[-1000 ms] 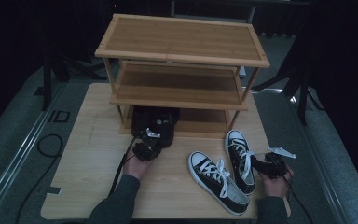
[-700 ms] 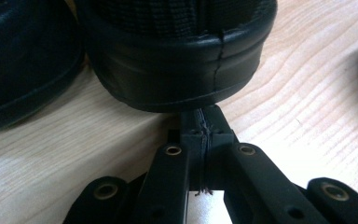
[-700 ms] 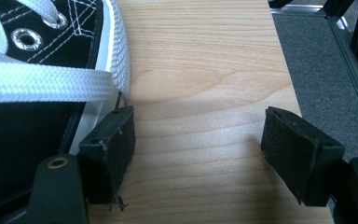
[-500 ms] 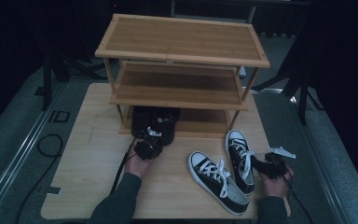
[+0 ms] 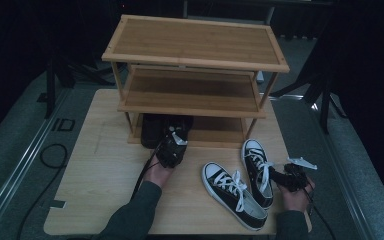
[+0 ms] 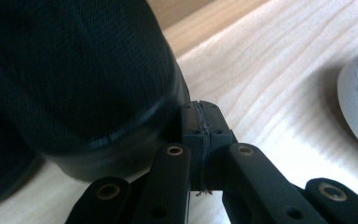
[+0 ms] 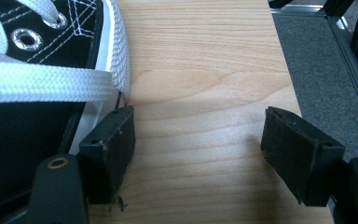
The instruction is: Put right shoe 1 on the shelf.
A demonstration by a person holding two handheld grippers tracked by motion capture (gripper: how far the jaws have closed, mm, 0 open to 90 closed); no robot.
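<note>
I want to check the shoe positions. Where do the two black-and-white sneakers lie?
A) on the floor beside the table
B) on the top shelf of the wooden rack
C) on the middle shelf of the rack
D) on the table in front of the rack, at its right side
D: both black-and-white sneakers lie on the table, in front of the wooden rack and near the right gripper.

Both forearms at the bottom of the high view wear dark grey-green long sleeves. The left hand-held gripper [image 5: 171, 148] is a black block with a white patch on top and a thin black cable trailing under the wrist. The right hand-held gripper [image 5: 283, 178] is black too, topped by a pale grey 3-cornered plate. Close up, each has 2 matte black jaws with brass-ringed screw holes and blocky rubber pads [image 7: 109, 140].
</note>
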